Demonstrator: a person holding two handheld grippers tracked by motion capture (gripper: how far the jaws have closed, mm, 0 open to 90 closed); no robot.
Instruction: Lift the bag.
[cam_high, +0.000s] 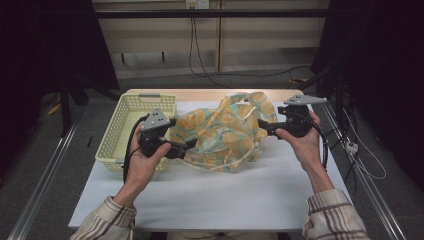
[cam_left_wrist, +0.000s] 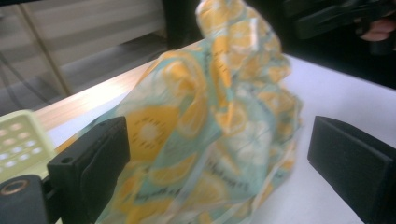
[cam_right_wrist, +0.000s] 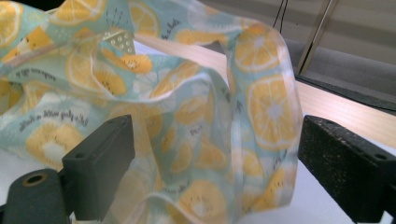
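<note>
We see the cloth (cam_high: 227, 131) heaped mid-desk between both spread grippers, left (cam_high: 192, 144) and right (cam_high: 261, 125), nothing pinched. Basket (cam_high: 112, 140) at left edge; near desk (cam_high: 215, 195) bare.

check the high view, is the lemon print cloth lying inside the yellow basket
No, the lemon print cloth lies bunched on the white table beside the yellow basket, between the two grippers.

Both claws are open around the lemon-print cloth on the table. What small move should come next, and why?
Probably close the right claw on the fold of the lemon-print cloth standing between its jaws. Both claws are open: in each gripper view the cloth lies in the gap, but the pads are not pressing it. The left claw could then close likewise, so the crumpled cloth can be lifted off the white table.
</note>
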